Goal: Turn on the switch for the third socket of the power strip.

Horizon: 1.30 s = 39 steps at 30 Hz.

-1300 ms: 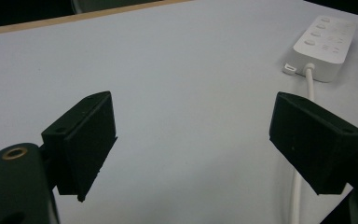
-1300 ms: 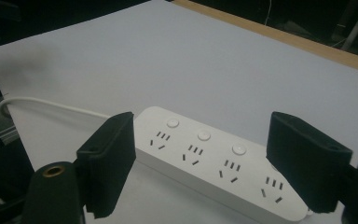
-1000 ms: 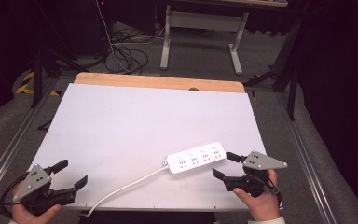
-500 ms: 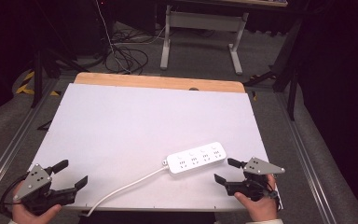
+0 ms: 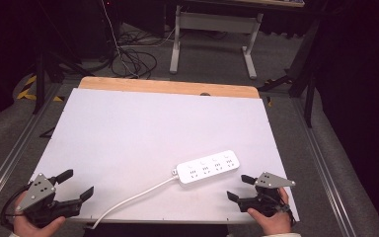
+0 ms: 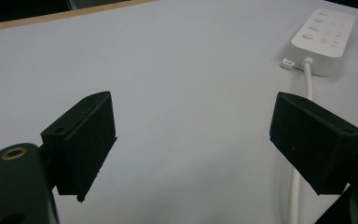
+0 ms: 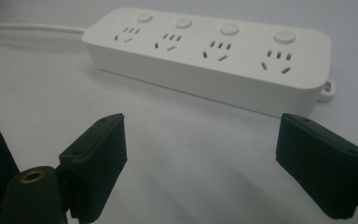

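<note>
The white power strip (image 5: 208, 167) lay near the table's (image 5: 128, 128) front edge. Just beside it, the right gripper (image 5: 241, 188) hung with jaws apart; the left gripper (image 5: 77, 185), also spread, sat far off. A square approach across the strip's narrow width looked best.

From high above my near edge I'm looking forward and down over the whole table (image 5: 128, 128). My two gripper cameras sit low and close, both facing the power strip (image 5: 208, 167) all views share.

The white cord (image 5: 128, 202) runs off the table's near edge (image 5: 177, 221), its plug end out of view.
</note>
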Each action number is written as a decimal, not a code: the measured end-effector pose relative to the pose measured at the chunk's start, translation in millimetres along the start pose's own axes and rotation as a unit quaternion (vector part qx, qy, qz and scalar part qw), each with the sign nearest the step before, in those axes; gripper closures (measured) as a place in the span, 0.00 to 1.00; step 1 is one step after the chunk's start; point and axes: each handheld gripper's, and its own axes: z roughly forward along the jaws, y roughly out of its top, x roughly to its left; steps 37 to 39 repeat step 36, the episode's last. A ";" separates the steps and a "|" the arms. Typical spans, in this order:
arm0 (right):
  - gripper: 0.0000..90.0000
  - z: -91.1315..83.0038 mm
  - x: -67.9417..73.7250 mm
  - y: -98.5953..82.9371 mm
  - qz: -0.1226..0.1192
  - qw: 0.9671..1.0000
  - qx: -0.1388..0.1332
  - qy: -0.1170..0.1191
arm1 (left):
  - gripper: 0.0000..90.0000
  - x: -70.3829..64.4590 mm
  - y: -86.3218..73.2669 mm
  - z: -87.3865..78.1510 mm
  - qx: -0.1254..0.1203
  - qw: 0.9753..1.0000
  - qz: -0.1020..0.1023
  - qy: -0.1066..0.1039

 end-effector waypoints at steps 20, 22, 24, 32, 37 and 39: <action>0.19 -5.5 0.6 -1.7 0.005 0.999 -0.033 -0.022 | 0.16 0.0 0.1 1.6 0.000 1.000 0.000 -0.005; 0.19 -4.8 0.9 -1.5 0.003 0.999 -0.032 -0.020 | 0.16 0.0 0.1 1.5 0.000 1.000 0.000 -0.004; 0.19 -4.5 1.7 -1.2 0.000 0.999 -0.030 -0.023 | 0.15 -0.1 0.1 1.5 0.000 1.000 -0.001 -0.005; 0.19 -2.8 2.5 -1.4 -0.006 0.999 -0.021 -0.025 | 0.15 -0.1 0.1 1.5 -0.001 1.000 -0.001 -0.005; 0.19 -2.8 2.6 -1.3 -0.009 0.999 -0.021 -0.028 | 0.15 -0.1 0.1 1.5 -0.001 1.000 -0.001 -0.005; 0.19 -2.8 2.6 -1.3 -0.009 0.999 -0.021 -0.028 | 0.15 -0.1 0.1 1.5 -0.001 1.000 -0.001 -0.005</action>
